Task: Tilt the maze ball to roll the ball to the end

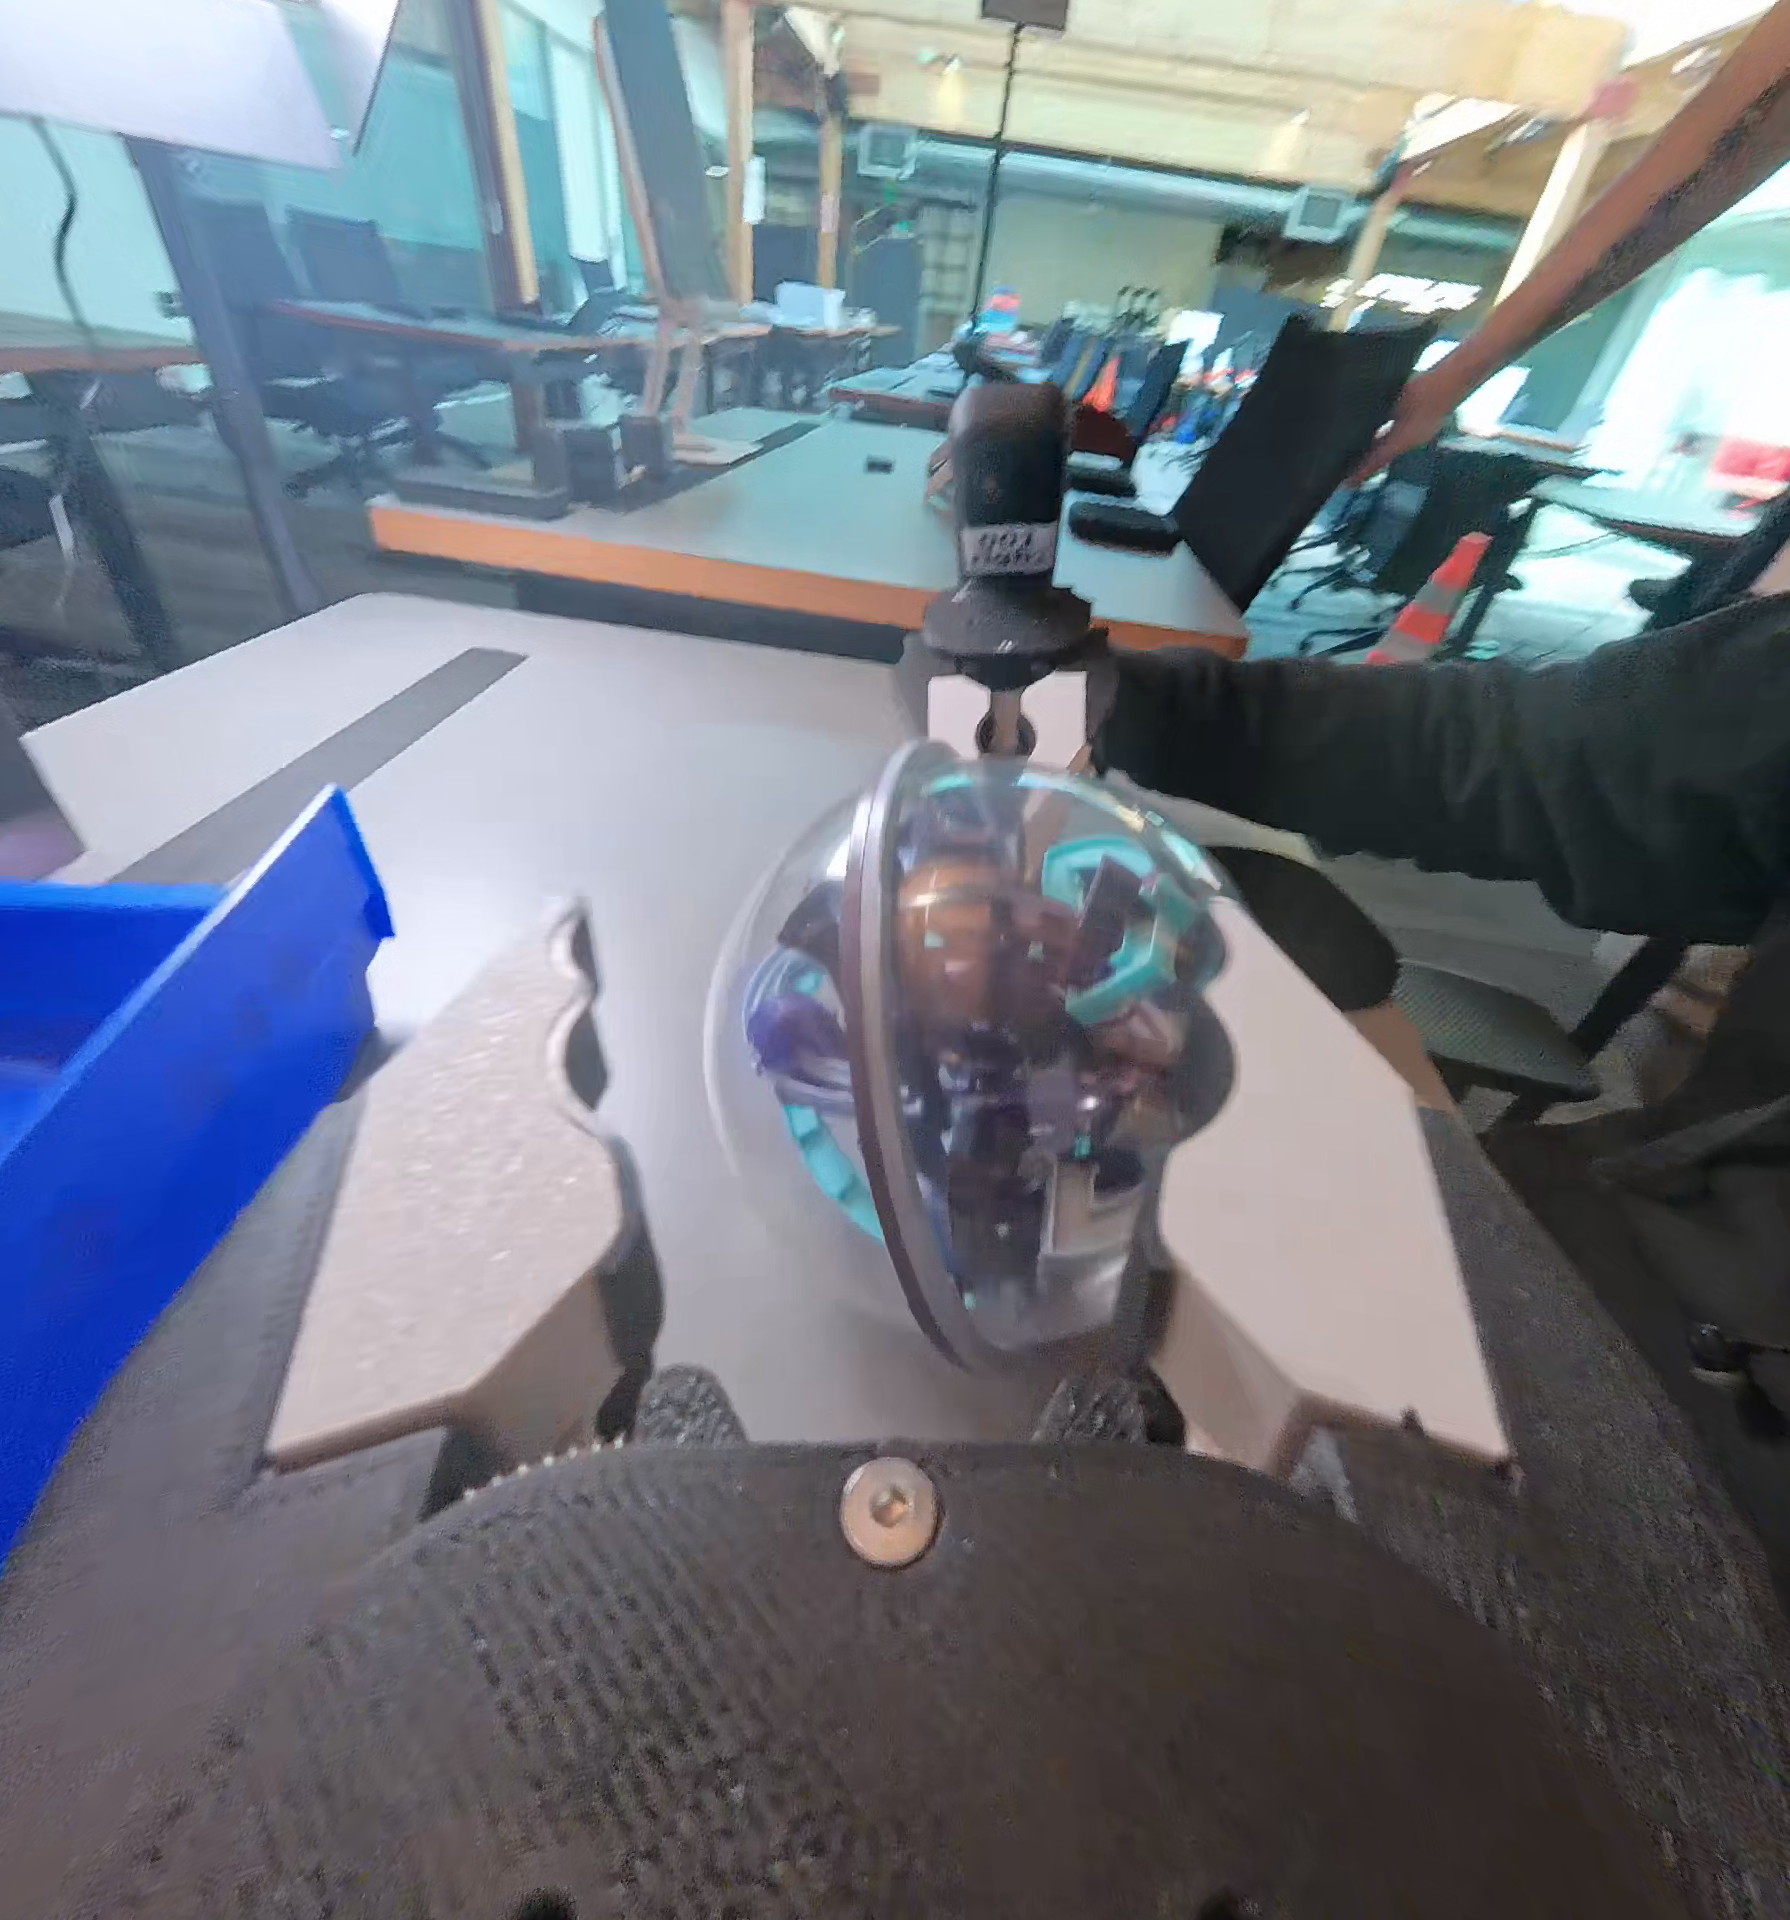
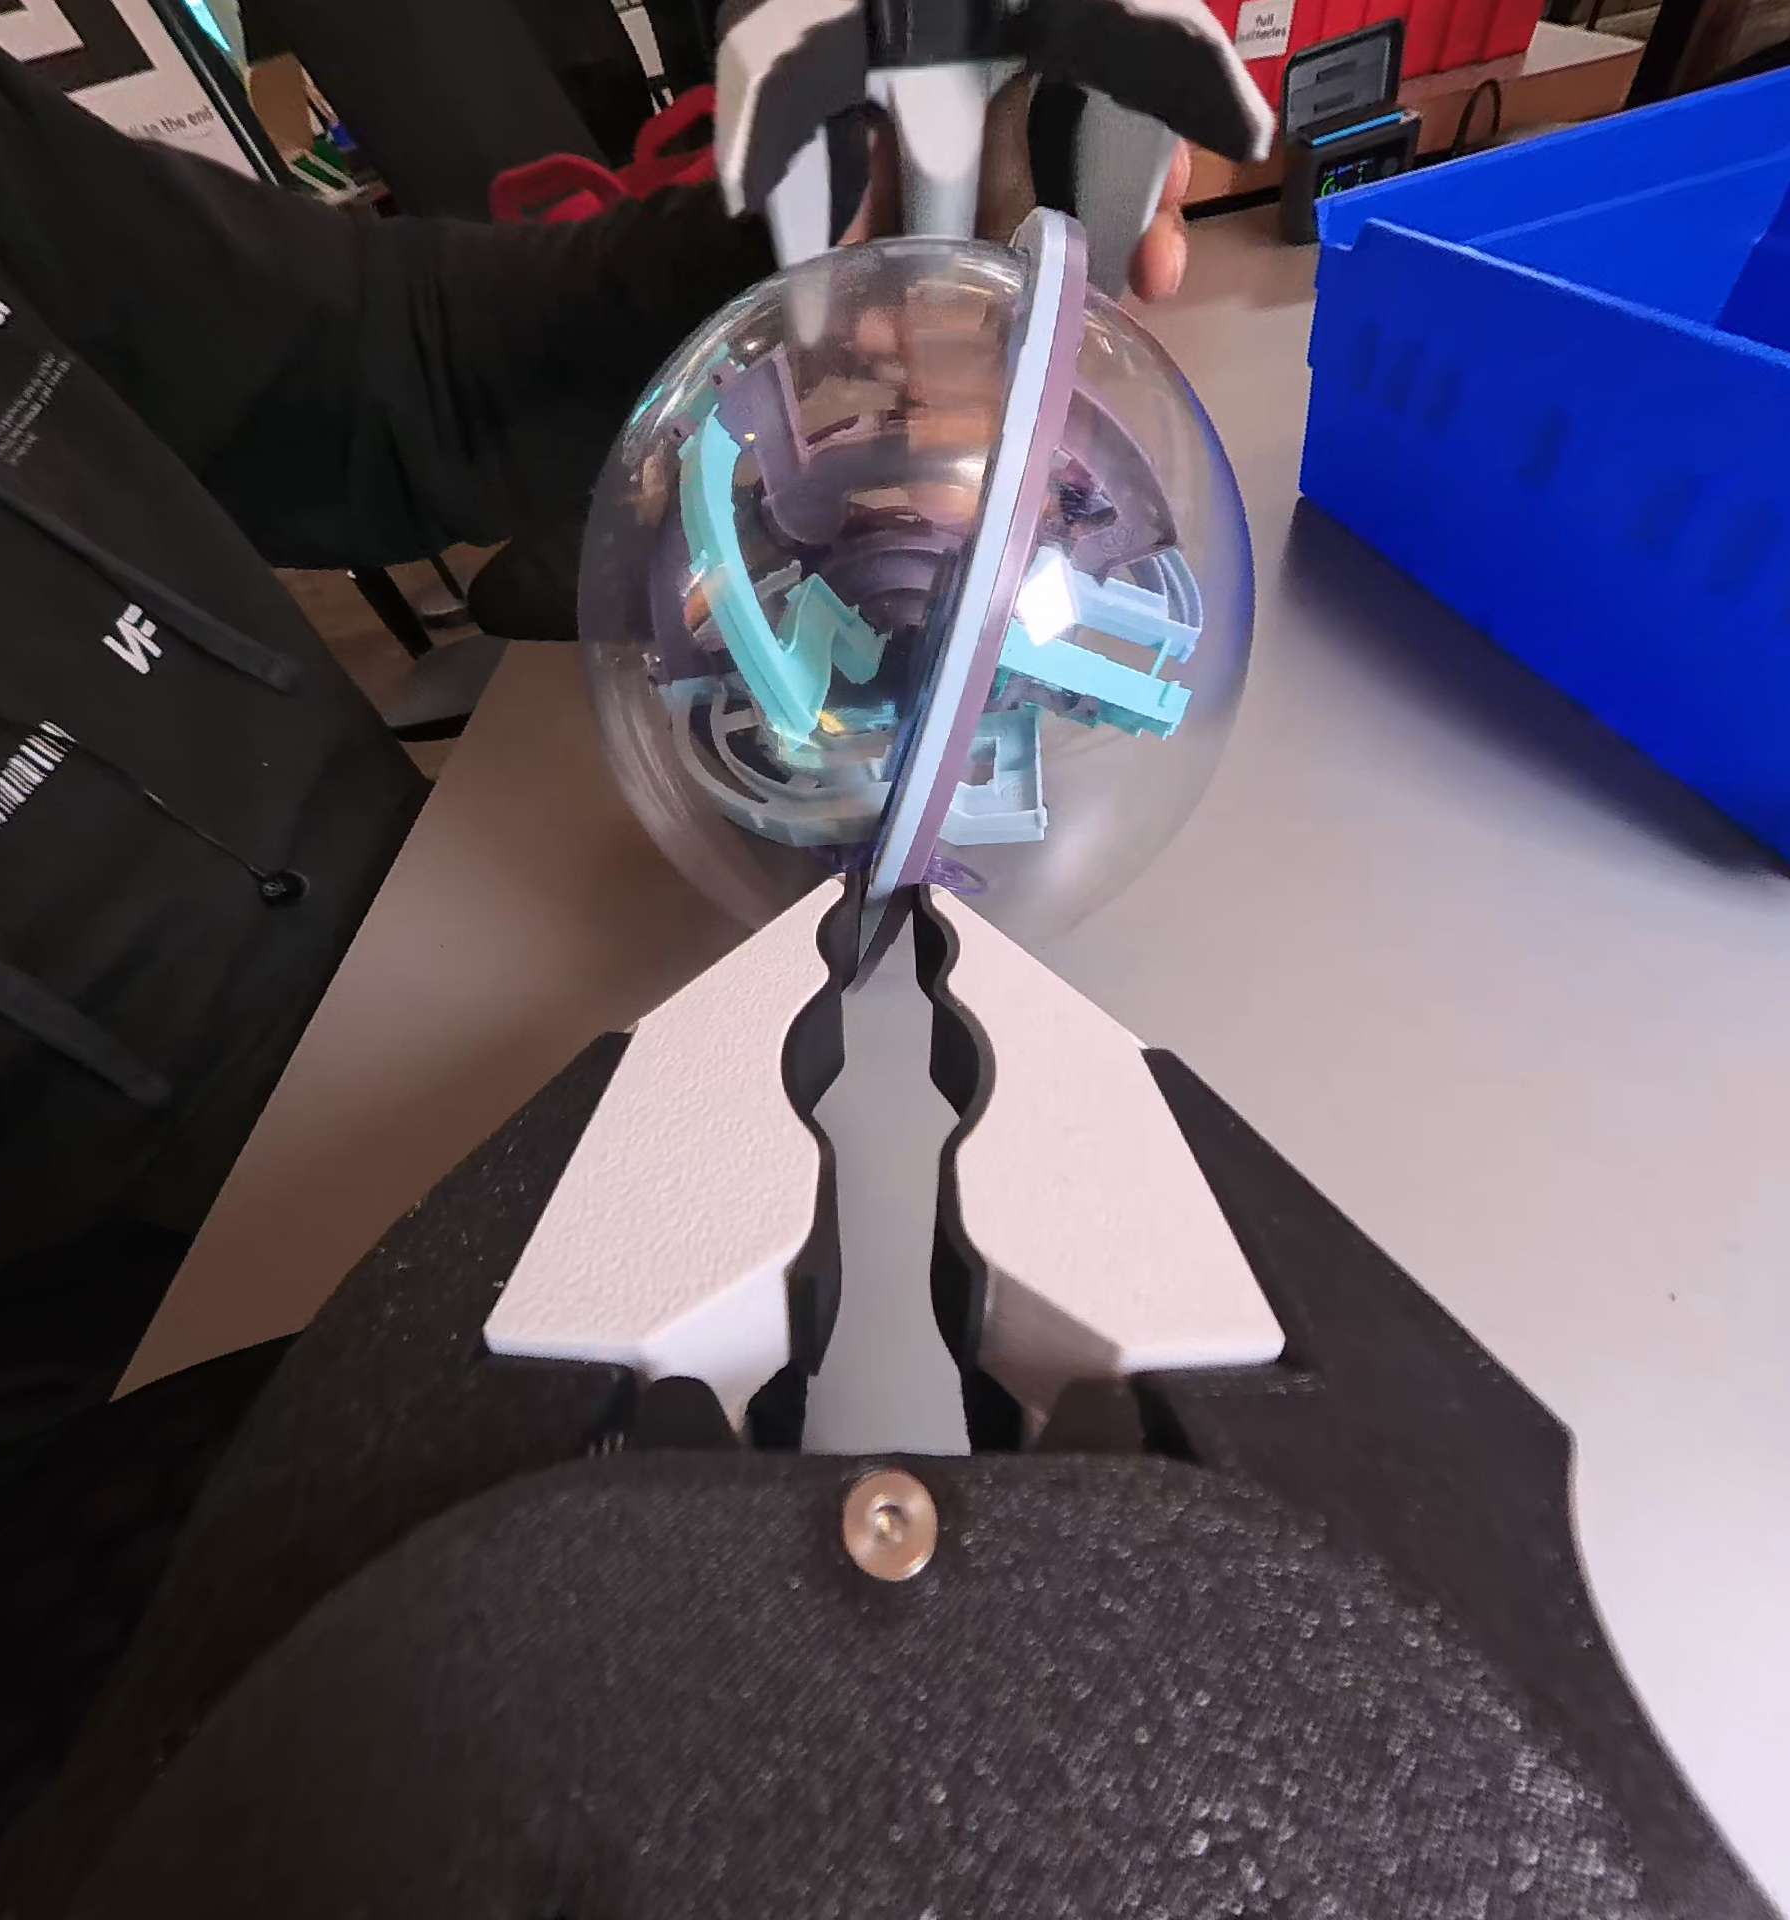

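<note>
The maze ball [image 2: 912, 561] is sitting just ahead of my right hand-held gripper [image 2: 883, 914], at twelve o'clock, above the worktop [image 2: 1390, 1143], with its rim running down between my fingertips. Beyond it, farther toward twelve, my left hand-held gripper [image 2: 958, 156] is facing back at me. In my left view the ball is lying between my spread fingers [image 1: 486, 1122], nearer the one at three o'clock. The bin [image 2: 1597, 436] is resting on the worktop at two o'clock from my right hand-held gripper.
</note>
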A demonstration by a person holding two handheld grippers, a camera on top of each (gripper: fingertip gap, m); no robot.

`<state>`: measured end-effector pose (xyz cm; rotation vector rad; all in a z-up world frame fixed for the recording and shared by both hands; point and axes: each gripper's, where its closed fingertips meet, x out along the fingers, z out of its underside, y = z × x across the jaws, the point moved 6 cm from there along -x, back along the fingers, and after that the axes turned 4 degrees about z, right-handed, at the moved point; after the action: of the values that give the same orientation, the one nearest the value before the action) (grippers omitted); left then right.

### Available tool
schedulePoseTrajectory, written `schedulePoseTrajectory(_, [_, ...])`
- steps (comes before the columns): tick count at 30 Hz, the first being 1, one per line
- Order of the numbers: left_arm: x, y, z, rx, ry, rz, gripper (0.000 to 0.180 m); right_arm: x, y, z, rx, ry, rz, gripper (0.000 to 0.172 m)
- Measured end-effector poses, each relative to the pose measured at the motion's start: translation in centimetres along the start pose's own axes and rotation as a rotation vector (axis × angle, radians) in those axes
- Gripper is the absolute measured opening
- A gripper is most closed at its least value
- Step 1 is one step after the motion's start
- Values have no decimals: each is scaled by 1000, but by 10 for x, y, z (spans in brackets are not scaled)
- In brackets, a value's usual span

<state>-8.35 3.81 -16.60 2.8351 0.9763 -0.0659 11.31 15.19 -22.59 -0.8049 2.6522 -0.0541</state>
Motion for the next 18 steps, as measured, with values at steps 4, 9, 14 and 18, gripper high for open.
schedulePoseTrajectory(4, [8, 14, 34, 3, -105, -63, 145, 0, -1, 3, 13, 23, 5, 7])
schedulePoseTrajectory(9, [23, 24, 47, 1, -143, 20, 133, 4, 2, 9, 40, 33, 16, 7])
schedulePoseTrajectory(14, [22, 22, 41, 16, -190, 54, 132, 9, -2, 15, 41, 18, 26, 7])
schedulePoseTrajectory(18, [23, 20, 38, -13, -225, 77, 132, 11, -5, 18, 45, 10, 22, 7])
